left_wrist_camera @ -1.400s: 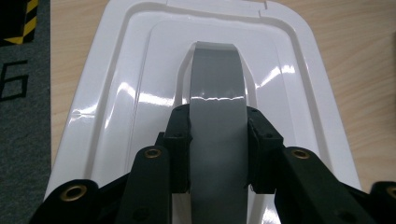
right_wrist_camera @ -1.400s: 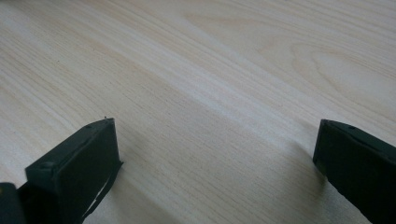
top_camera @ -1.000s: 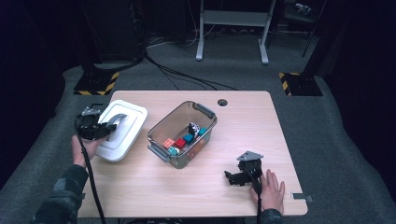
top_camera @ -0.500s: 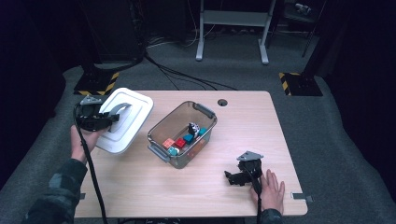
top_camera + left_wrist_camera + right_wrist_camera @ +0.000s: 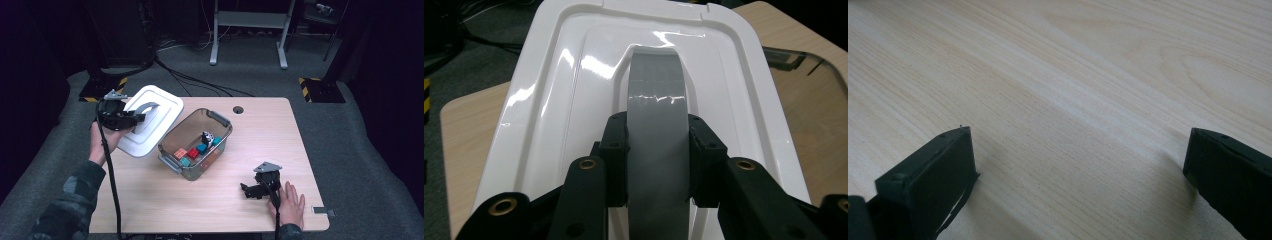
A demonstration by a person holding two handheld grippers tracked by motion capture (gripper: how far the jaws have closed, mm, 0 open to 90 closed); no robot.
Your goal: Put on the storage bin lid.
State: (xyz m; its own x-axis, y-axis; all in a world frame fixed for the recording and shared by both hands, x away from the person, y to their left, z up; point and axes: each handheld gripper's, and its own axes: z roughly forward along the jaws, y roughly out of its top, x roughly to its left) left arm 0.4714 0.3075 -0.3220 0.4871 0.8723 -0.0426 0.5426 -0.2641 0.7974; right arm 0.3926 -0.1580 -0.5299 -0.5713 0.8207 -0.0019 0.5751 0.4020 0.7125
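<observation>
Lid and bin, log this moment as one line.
left gripper: shut on lid handle | lid: tilted | bin: open | right gripper: open

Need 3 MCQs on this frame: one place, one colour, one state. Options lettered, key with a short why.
1. Where is the white plastic lid with its grey arched handle?
A. seated on the bin
B. lifted and tilted, left of the bin
C. flat on the floor

2. What colour is the block that lies between the orange one and the teal ones in the clear plastic bin?
A. red
B. yellow
C. white

3. What state is the right gripper in?
A. shut on a block
B. shut on the lid
C. jaws open, nothing between them, resting on the light wooden table

Key: 1 B, the left gripper clamps the handle and holds the lid tilted beside the bin; 2 A, the high view shows it red; 3 C, the right gripper view shows bare wood between spread jaws.
</observation>
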